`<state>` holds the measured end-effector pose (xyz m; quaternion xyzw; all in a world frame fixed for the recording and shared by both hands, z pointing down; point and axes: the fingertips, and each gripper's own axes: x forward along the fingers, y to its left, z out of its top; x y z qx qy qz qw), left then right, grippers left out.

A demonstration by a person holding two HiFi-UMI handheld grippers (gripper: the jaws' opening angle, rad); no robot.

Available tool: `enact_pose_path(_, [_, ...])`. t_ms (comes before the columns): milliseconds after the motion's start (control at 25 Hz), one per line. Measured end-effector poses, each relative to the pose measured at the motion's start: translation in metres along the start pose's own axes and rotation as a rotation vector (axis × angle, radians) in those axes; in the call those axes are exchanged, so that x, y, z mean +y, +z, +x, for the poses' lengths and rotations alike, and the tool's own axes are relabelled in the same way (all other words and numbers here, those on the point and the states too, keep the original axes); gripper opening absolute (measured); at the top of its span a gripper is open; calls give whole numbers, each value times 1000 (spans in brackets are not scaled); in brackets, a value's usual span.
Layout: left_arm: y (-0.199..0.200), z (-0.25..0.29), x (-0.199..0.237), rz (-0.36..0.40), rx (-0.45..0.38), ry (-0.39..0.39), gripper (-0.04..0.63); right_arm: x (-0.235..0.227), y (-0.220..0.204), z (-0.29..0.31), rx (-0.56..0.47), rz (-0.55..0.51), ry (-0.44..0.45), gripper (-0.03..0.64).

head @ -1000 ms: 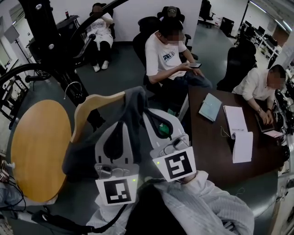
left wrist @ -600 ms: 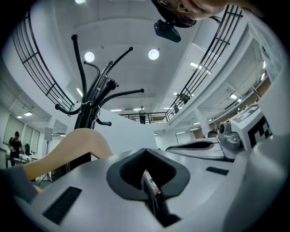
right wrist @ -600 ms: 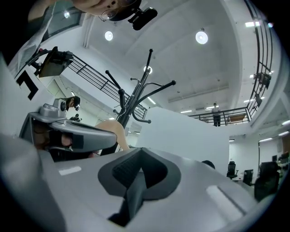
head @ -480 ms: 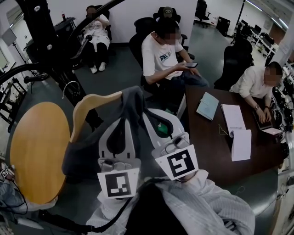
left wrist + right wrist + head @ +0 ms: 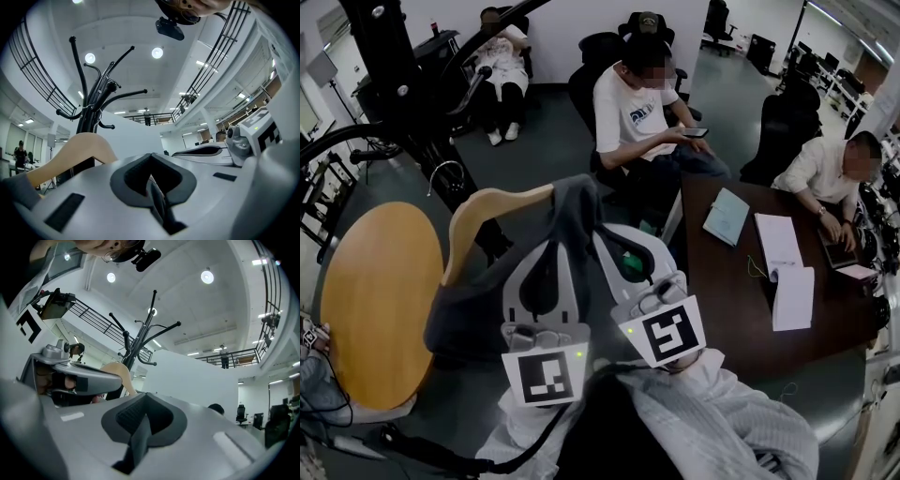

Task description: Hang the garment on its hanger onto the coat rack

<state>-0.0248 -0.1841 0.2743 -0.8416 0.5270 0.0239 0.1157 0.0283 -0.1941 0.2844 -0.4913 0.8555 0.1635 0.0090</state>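
Close by the rack (image 5: pixel 398 94), left gripper (image 5: pixel 551 251) and right gripper (image 5: pixel 611 236) both pinch the garment (image 5: pixel 478 309) draped over its hanger (image 5: pixel 492 208).

The head camera sits above the person and looks forward and steeply down. It is close over the left gripper (image 5: pixel 551 253), the right gripper (image 5: pixel 617 248) and the garment (image 5: pixel 478 319), with the coat rack (image 5: pixel 403 103) farther off at upper left. Each gripper camera rides low behind its own jaws, tilted up toward the ceiling. All three views share the coat rack and the wooden hanger (image 5: pixel 492 217). Each gripper view also catches the other gripper beside it.
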Motion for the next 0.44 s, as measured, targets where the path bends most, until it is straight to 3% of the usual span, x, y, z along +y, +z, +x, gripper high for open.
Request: enact_pose_path(440, [0, -1, -10, 15, 2, -25, 5, -1, 1, -9, -5, -4, -11, 0])
